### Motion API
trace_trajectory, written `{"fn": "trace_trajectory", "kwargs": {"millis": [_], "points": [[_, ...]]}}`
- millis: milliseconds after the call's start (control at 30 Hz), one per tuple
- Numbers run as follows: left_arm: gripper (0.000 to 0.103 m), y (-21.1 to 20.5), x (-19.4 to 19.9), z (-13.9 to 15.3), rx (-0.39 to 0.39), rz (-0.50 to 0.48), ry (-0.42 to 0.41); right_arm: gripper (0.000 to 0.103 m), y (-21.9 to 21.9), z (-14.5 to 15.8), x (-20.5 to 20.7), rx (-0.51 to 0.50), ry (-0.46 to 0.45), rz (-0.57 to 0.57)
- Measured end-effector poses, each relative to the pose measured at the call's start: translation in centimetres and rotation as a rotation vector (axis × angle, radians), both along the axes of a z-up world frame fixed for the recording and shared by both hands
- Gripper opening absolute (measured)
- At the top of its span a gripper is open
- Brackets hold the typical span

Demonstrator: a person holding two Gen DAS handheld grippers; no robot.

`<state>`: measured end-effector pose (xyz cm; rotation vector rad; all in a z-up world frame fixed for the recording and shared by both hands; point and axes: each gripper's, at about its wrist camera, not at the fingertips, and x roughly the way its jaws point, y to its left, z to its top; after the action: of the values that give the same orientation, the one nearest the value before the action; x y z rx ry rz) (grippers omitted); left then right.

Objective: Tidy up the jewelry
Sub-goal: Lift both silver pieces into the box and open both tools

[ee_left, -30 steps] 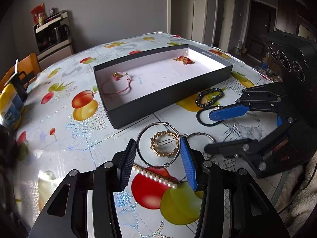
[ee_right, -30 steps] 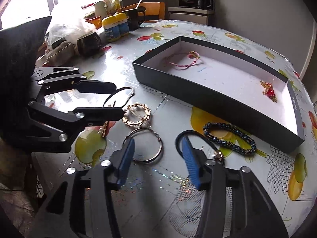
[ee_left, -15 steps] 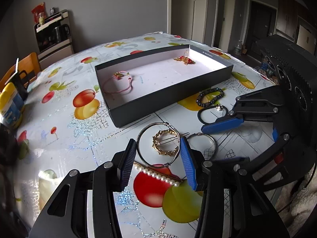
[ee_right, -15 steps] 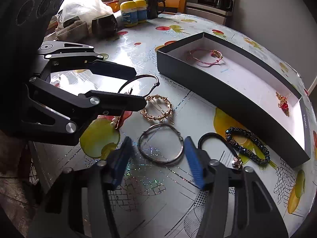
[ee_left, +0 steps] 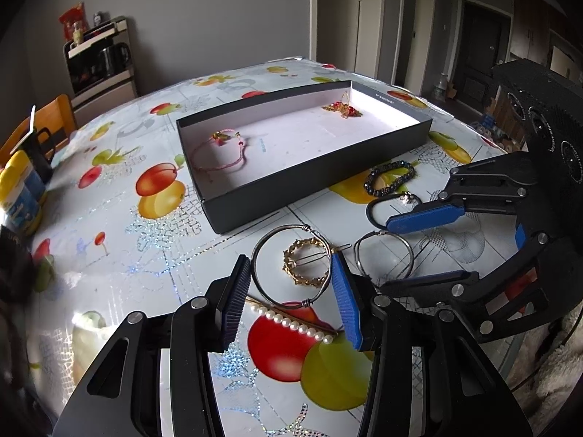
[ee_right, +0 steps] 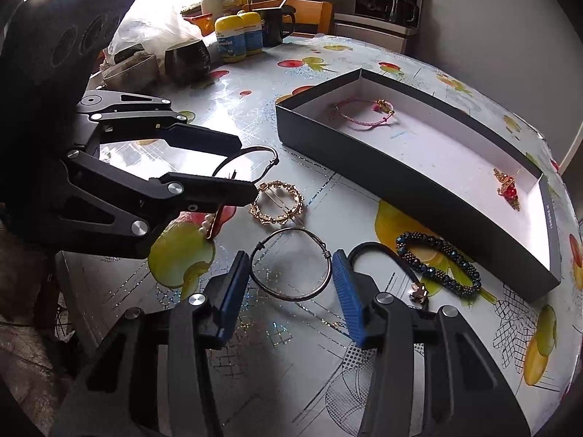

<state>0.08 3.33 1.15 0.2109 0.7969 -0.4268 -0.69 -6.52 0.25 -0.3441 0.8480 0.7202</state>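
Silver wire bangle [ee_right: 291, 264] lay flat on counter [ee_right: 291, 357], dead ahead between right gripper [ee_right: 291, 284] jaws | jaws wide, empty | left gripper [ee_left: 291, 284] jaws wide too, straddling another hoop.

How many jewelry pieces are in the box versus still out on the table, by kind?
In the black box:
pink cord bracelet: 1
gold-and-red charm: 1
On the table:
thin metal hoops: 2
gold ring-shaped clip: 1
pearl bar clip: 1
dark beaded bracelet: 1
black cord loop: 1
Total: 8
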Motion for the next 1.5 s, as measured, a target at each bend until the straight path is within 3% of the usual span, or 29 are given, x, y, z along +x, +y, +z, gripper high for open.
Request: {"fn": "trace_trajectory", "kwargs": {"millis": [267, 633, 800, 1133, 1500], "points": [[0.048, -0.6, 2.0, 2.6, 0.018, -0.009, -0.038, 0.047, -3.8, 4.0, 1.4, 0.049, -0.11, -0.096], [0.048, -1.5, 9.5, 4.8, 0.052, 0.045, -0.026, 0.047, -11.5, 6.5, 9.3, 0.08, -0.203, -0.371], [0.048, -1.6, 11.9, 4.9, 0.043, 0.045, 0.013, 0.047, -14.3, 7.0, 11.6, 0.131, -0.155, -0.431], [0.048, -3.5, 13.3, 0.0, 0.133, -0.01, 0.184, 0.047, -12.1, 2.3, 13.8, 0.033, 0.054, -0.354], [0.048, -2.7, 14.5, -0.6, 0.059, 0.0, 0.294, 0.047, -11.2, 0.5, 14.9, -0.063, 0.118, -0.353]]}}
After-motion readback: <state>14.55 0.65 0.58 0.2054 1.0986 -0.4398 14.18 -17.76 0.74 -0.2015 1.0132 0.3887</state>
